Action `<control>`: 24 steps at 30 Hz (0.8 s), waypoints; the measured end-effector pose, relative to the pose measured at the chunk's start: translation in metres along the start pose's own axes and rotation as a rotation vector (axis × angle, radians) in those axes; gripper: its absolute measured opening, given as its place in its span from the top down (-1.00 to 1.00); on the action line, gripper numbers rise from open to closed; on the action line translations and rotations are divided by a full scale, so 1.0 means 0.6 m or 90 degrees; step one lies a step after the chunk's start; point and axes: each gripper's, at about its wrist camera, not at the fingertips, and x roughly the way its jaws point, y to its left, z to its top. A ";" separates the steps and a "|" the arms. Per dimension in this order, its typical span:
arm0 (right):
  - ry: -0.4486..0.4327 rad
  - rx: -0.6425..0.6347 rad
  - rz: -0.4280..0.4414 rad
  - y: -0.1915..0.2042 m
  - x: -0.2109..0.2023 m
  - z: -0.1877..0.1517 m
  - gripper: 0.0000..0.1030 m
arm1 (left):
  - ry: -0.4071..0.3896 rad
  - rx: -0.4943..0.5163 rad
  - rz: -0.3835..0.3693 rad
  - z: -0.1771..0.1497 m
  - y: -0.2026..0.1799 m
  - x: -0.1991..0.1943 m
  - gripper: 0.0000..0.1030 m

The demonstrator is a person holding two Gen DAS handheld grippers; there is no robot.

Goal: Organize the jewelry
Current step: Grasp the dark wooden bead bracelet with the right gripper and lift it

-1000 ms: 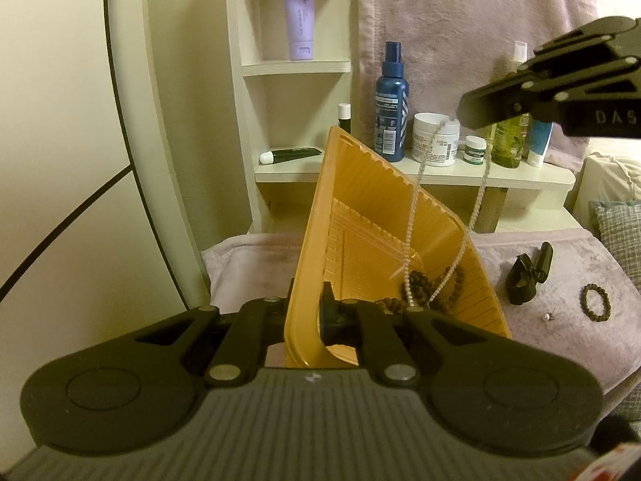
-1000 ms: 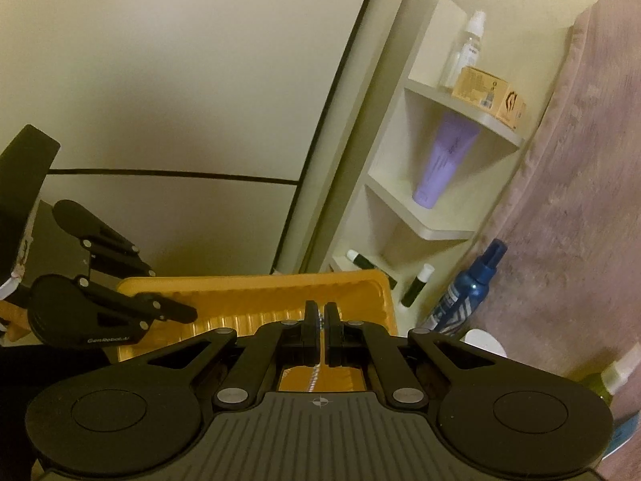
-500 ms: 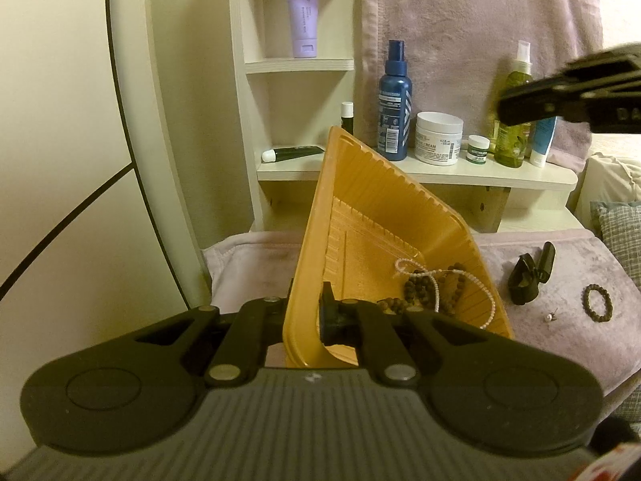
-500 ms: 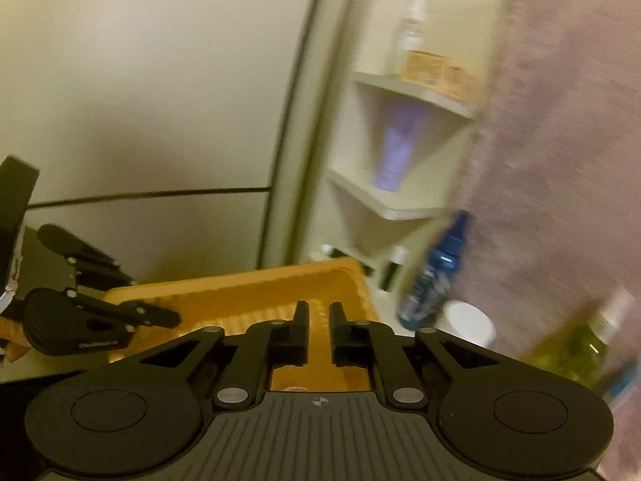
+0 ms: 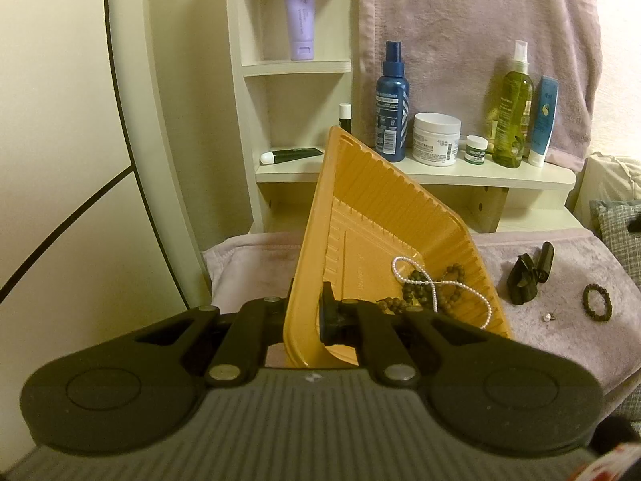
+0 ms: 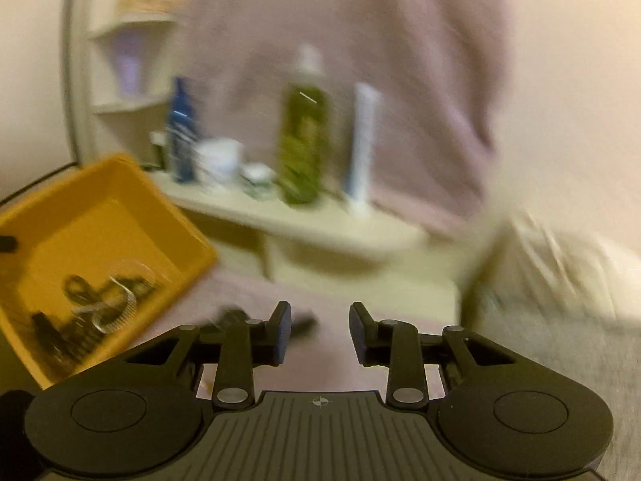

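Observation:
My left gripper [image 5: 307,312] is shut on the near rim of a yellow tray [image 5: 372,220], holding it tilted up on edge. In the tray's low corner lie a white pearl necklace [image 5: 452,285] and dark bead bracelets [image 5: 418,284]. On the mauve blanket to the right rest a dark bead bracelet [image 5: 597,302], a small pearl stud [image 5: 547,316] and a black clip [image 5: 528,273]. In the blurred right wrist view my right gripper [image 6: 319,330] has nothing between its opening jaws; the tray [image 6: 48,216] with the jewelry sits at lower left.
A cream shelf [image 5: 440,174] behind the tray carries a blue spray bottle [image 5: 392,104], a white jar [image 5: 436,138], a small green jar [image 5: 476,149], a green bottle [image 5: 513,108] and a blue tube [image 5: 543,120]. A pink towel [image 5: 460,32] hangs above. A grey checked cushion [image 5: 619,224] lies right.
The right gripper let go of the pearl necklace, which fell into the tray, then swung away to the right out of the left view. Its jaws have parted. The left gripper kept still.

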 end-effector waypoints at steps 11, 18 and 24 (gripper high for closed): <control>0.060 0.068 -0.048 -0.029 0.007 -0.109 0.37 | 0.000 0.003 0.000 0.002 0.000 -0.002 0.88; 0.081 0.066 -0.046 -0.018 0.062 -0.109 0.47 | 0.003 0.005 0.000 0.004 0.001 -0.002 0.88; 0.099 0.077 -0.059 -0.022 0.095 -0.112 0.70 | 0.003 0.008 0.001 0.003 0.000 -0.002 0.88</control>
